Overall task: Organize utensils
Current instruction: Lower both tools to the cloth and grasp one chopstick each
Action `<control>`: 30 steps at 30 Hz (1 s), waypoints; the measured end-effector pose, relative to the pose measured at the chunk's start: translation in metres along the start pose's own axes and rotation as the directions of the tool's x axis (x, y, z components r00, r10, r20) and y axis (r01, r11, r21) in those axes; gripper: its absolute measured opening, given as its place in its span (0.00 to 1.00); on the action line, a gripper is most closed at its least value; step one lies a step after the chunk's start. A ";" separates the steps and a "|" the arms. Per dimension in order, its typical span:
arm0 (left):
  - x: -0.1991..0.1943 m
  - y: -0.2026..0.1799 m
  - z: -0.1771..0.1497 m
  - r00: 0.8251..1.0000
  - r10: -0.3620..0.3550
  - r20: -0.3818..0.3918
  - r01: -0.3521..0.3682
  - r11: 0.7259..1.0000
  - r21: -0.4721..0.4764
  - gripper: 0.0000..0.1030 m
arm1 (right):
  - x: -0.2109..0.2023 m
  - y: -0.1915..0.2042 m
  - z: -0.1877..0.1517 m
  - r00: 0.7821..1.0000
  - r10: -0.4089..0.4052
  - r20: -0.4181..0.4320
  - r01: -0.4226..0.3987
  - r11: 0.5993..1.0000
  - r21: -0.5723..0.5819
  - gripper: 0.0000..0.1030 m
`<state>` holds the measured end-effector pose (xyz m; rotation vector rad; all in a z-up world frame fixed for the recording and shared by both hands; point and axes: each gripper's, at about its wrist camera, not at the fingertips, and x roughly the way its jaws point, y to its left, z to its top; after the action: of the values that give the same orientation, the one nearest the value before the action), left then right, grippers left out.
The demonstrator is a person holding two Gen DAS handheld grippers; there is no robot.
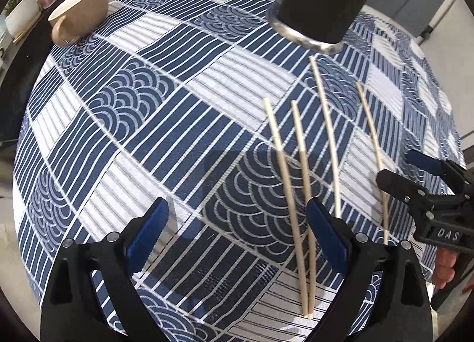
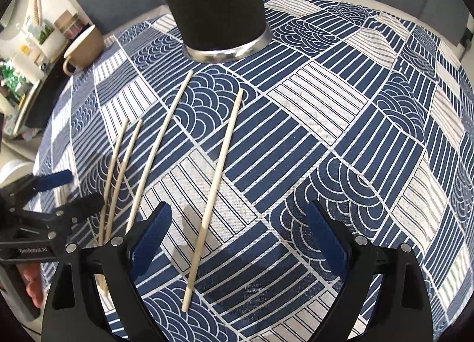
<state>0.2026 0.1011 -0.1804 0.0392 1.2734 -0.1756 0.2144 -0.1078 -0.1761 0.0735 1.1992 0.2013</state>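
Note:
Several pale wooden chopsticks (image 1: pixel 299 193) lie side by side on the blue-and-white patterned tablecloth (image 1: pixel 166 110); they also show in the right wrist view (image 2: pixel 217 191). A tall black cup with a metal base (image 1: pixel 323 1) stands just beyond their far tips and shows in the right wrist view too (image 2: pixel 219 7). My left gripper (image 1: pixel 237 235) is open and empty, hovering over the cloth left of the chopsticks, its right finger over the left pair. My right gripper (image 2: pixel 237 238) is open and empty, with the rightmost chopstick lying between its fingers.
A tan mug (image 1: pixel 80 13) stands at the far left table edge, seen also in the right wrist view (image 2: pixel 86 48). Beyond it is a shelf with jars and a white planter (image 1: pixel 20 13). A grey sofa lies behind the table.

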 end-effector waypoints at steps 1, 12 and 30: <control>0.000 0.000 0.000 1.000 0.006 -0.001 -0.006 1.000 -0.003 0.89 | 0.000 0.001 0.000 1.000 -0.007 -0.002 0.007 1.000 -0.003 0.85; 0.010 -0.002 0.004 0.997 0.074 0.006 -0.075 0.997 0.035 0.96 | 0.008 0.015 -0.004 0.993 -0.114 0.005 0.114 0.991 -0.064 0.93; -0.001 0.004 0.015 0.995 0.096 -0.012 -0.096 0.995 0.029 0.96 | 0.019 0.011 0.014 0.983 -0.127 -0.133 0.123 0.992 -0.036 0.94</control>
<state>0.2175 0.1030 -0.1754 0.1258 1.2793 -0.1107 0.2323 -0.0928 -0.1868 -0.0409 1.3314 0.1136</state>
